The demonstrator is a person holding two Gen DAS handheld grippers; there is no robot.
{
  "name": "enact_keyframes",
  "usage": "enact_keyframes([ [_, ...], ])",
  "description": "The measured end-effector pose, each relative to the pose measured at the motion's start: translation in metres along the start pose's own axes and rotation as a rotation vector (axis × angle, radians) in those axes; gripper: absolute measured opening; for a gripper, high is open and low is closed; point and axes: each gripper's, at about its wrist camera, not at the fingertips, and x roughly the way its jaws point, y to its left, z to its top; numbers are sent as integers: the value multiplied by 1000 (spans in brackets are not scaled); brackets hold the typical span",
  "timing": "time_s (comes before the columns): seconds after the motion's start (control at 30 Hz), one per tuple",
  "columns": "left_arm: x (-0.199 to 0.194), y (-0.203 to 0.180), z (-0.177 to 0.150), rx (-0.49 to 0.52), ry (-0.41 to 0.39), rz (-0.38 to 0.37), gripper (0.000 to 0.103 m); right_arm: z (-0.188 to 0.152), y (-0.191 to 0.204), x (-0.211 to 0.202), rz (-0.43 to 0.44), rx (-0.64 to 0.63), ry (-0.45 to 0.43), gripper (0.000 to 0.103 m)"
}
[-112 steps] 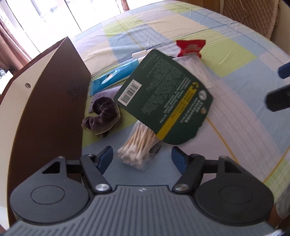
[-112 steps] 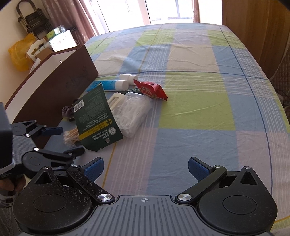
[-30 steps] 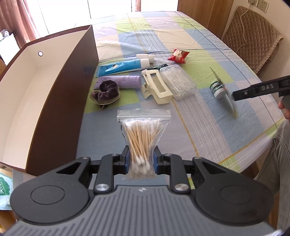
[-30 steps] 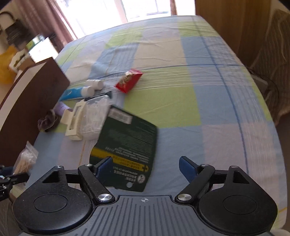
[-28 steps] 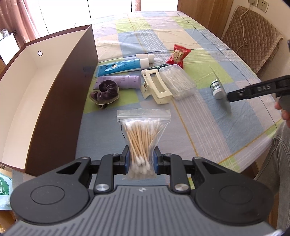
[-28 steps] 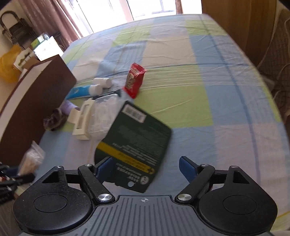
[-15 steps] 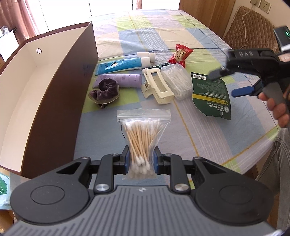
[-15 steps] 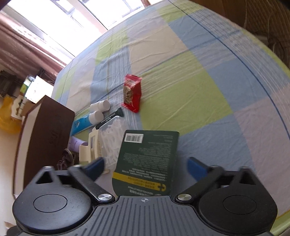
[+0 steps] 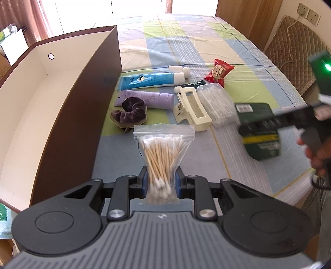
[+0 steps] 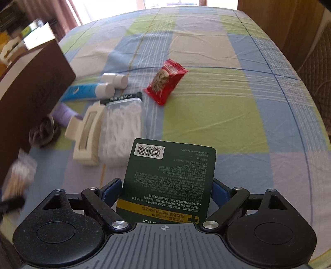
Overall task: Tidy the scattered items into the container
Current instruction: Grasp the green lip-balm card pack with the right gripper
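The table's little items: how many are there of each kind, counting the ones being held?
Tubes: 3 (blue, purple, white)
Cotton swab packs: 2 (bag, clear box)
Hair accessories: 2 (scrunchie, claw clip)
Red snack packet: 1
Green card pack: 1
Black lip-balm stick: 1
Total: 10

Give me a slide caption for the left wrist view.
Left gripper holds a swab bag beside the open box.

- Domestic room, a home.
- Tabletop (image 9: 206, 41) under a checked cloth at frame centre.
- Curtains (image 9: 24, 18) at a bright window, upper left.
- Quilted chair cushion (image 9: 293, 47) and wall sockets (image 9: 308, 14), upper right.
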Motion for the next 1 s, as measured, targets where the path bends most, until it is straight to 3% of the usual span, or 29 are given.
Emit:
enact_keyframes([
  [0.1, 3, -1, -1, -4, 9, -6, 21, -10, -12, -11, 33, -37, 16, 92],
  [0.37, 6, -7, -2, 3, 25, -4, 21, -11, -9, -5, -4, -42, 24, 92],
  [0.5, 4, -7, -1, 3, 21, 7, 21, -16, 9, 6, -93, -117, 24, 91],
  [0.63, -4, -8, -1, 8, -2, 8, 21, -19, 13, -2, -113, -157, -9, 73],
  [0.7, -9, -8, -1, 7, -14, 2, 21, -13, 5, -16, -99, -129, -51, 51],
  [0.8, -14, -10, -1, 13, -36, -11, 21, -3, -6, -27, -31, -96, -42, 43],
  [0.93, -16, -10, -2, 11, -37, -10, 21, -2, -8, -25, -18, -87, -9, 43],
  [0.97, -16, -10, -3, 10, -37, -10, 21, -4, -9, -24, -28, -74, -6, 57],
  [1.0, -16, -10, -3, 9, -36, -9, 21, -5, -9, -24, -38, -60, -3, 89],
])
